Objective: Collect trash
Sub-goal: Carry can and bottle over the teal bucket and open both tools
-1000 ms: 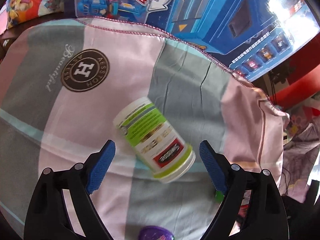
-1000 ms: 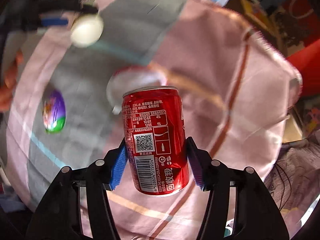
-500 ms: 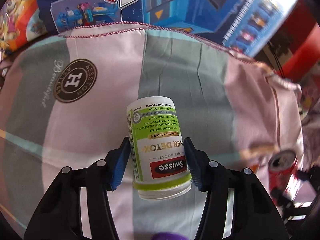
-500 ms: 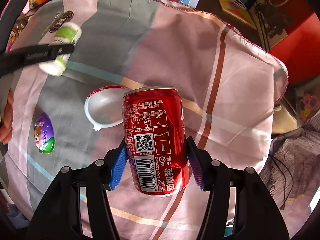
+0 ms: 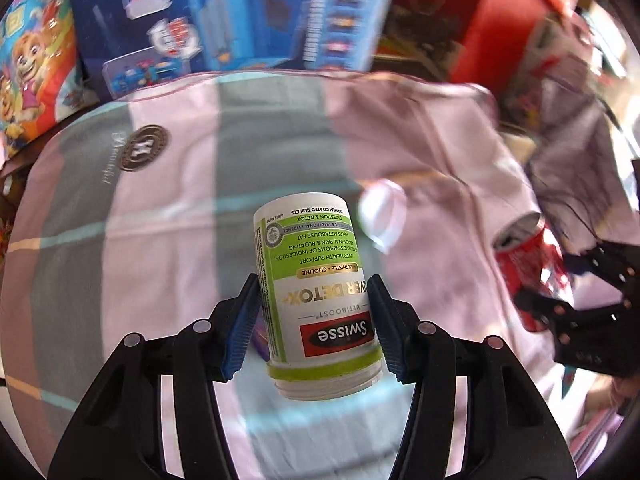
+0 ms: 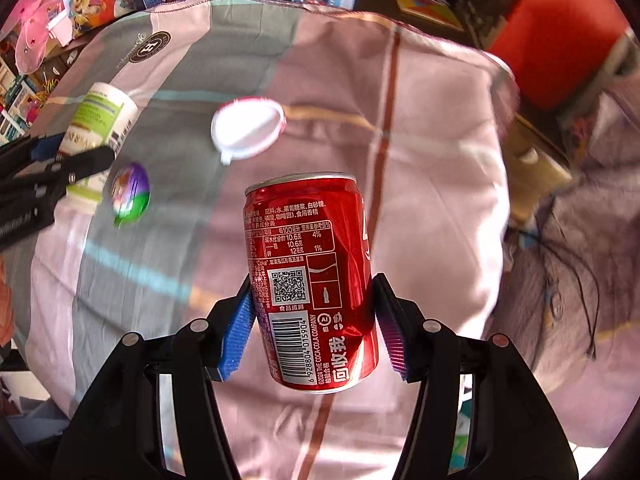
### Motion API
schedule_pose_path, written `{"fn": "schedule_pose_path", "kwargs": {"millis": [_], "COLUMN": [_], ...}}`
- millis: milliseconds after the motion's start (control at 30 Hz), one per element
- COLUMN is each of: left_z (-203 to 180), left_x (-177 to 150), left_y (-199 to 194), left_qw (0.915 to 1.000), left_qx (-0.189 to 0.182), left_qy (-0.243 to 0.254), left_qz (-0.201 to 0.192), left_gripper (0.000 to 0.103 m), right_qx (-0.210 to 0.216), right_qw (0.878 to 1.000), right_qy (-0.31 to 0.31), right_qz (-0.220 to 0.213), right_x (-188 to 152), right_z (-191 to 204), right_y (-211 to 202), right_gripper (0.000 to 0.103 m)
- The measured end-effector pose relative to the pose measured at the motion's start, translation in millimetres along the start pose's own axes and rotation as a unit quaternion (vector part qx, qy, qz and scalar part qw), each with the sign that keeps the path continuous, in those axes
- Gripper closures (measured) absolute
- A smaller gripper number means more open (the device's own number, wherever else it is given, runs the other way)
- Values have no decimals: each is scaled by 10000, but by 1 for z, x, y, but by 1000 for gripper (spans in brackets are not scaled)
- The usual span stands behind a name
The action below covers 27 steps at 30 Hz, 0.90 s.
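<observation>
Now the left gripper [image 5: 314, 330] is clamped on a white bottle [image 5: 316, 292] with a green label, its blue pads pressed to both sides; the jaws closed onto it within the last second. The bottle hangs clear of the cloth [image 5: 168, 248], a striped sheet of pink, grey and pale blue that carries everything here. From the right wrist view the bottle [image 6: 98, 124] sits above the cloth's left edge, with the left gripper's black fingers [image 6: 86, 164] reaching in from that side.

Just right of it on the cloth lies a small purple and green egg [image 6: 131, 194], near the left edge. Further right, toward the middle, lies a white lid [image 6: 247, 130] with a red rim, flat on the sheet and apart from the egg. A round brown logo [image 6: 154, 46] is printed near the cloth's far left corner.

Right of the lid, the right gripper [image 6: 314, 330] is closed tight on a red can [image 6: 312, 280], pads on both sides, and the can is held off the cloth, upright in the view with its barcode facing the camera. In the left wrist view the same can [image 5: 528, 264] shows blurred over the cloth's right edge.

Beyond the far edge stand blue toy boxes [image 5: 224, 12], and a red block [image 6: 560, 28] lies past the far right corner.
</observation>
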<state>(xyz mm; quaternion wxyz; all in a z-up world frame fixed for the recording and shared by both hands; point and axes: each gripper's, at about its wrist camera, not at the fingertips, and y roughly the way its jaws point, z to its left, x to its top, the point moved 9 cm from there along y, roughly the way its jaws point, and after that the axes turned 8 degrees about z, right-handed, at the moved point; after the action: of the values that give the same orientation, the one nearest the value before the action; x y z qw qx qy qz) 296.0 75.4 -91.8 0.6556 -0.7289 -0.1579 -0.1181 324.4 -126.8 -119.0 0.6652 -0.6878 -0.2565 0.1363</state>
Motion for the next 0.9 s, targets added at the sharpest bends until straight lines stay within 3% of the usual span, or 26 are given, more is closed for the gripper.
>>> {"fn": "schedule_pose_path", "kwargs": {"millis": [133, 433, 900], "left_z": [-53, -152, -286], "left_x": [-34, -88, -124], "left_y": [-15, -24, -29], "left_qw": [9987, 9910, 9690], "left_qx": [-282, -479, -595], "left_qy": [418, 1242, 2389], "left_qz": [32, 103, 203], "left_gripper": [48, 48, 48], "right_qx": [11, 74, 182], "right_qw": [9997, 9966, 9784], "right_qy": [217, 790, 1956], "right_qz": [-104, -228, -649], "right_x": [-48, -145, -257], "right_z": [-14, -57, -152], "right_y": [-11, -22, -37], "right_gripper": [48, 48, 48]}}
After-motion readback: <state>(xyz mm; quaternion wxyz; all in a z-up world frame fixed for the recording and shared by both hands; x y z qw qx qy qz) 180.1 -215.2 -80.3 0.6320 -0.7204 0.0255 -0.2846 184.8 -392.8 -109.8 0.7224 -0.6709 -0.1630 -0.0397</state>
